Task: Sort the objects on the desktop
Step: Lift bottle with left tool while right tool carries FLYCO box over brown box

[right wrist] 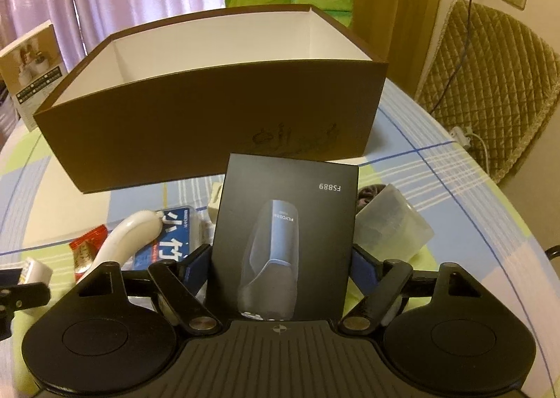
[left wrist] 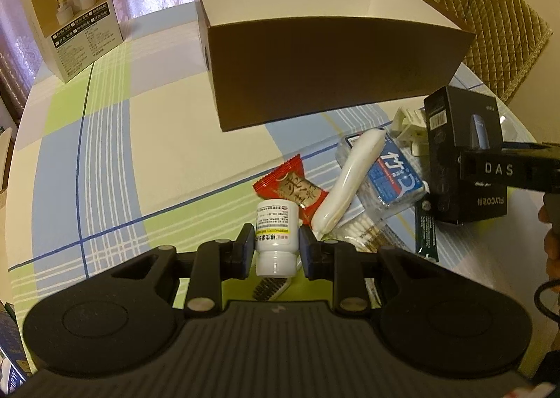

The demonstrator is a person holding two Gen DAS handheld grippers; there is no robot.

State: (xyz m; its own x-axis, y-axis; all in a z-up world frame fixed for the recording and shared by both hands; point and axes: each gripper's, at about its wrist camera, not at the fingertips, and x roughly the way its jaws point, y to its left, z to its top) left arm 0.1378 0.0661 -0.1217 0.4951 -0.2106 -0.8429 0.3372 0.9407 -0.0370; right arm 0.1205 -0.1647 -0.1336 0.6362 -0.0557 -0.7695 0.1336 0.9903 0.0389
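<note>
Checked tablecloth (left wrist: pixel 115 139), left tongs (left wrist: pixel 276 245) gripping pill bottle (left wrist: pixel 276 237), right tongs (right wrist: pixel 280 268) gripping shaver box (right wrist: pixel 285 240)

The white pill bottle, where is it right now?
In the left wrist view the white pill bottle stands between the left gripper fingers, just in front of the red snack packet and beside the white tube.

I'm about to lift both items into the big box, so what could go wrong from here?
1. The left tongs flank the small white pill bottle near its cap; it may tilt or slip.
2. The red snack packet and white curved plastic handle lie against the bottle and could get dragged.
3. The right tongs grip the tall black shaver box low; it could catch the brown cardboard box's wall.
</note>
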